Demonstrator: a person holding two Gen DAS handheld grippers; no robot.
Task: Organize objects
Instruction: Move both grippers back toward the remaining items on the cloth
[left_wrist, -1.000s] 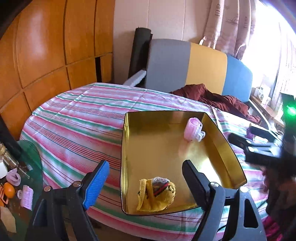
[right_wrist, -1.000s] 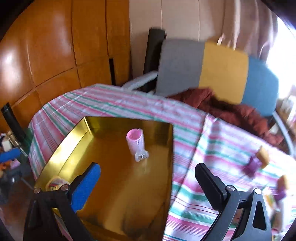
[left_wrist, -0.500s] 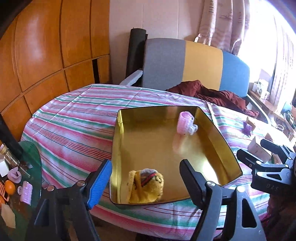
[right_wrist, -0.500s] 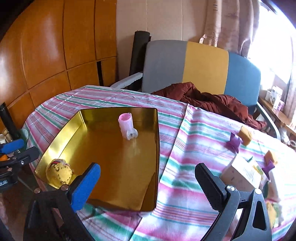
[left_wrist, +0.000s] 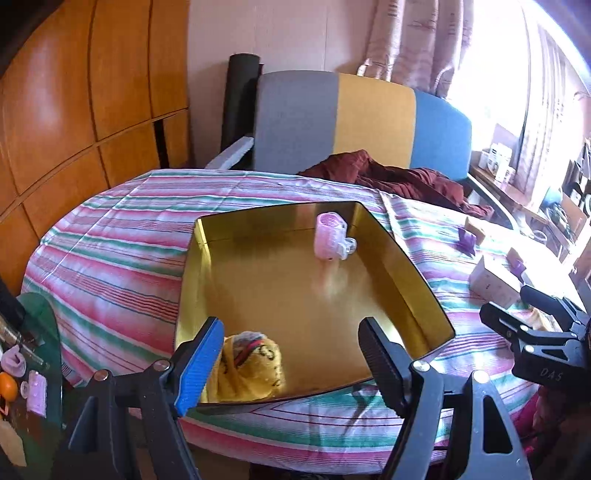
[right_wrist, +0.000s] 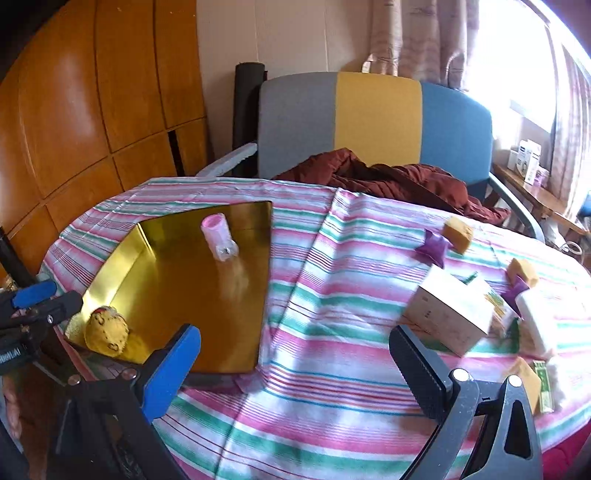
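The left gripper hangs with fingers spread and empty, the yellow pouch in the gold tray just beyond them. The right gripper is likewise spread, with a white box ahead.

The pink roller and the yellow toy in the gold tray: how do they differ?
The pink roller is a hard ribbed cylinder with a clear clip; the yellow toy is a soft, rumpled lump with dark and red markings. The roller lies at the tray's far end, the toy in its near corner. Both rest inside the gold tray, untouched.

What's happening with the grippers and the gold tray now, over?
Both hand-held grippers, left and right, open, empty. Gold tray holds pink hair roller and yellow pouch. White box waits on cloth. Nothing blocking.
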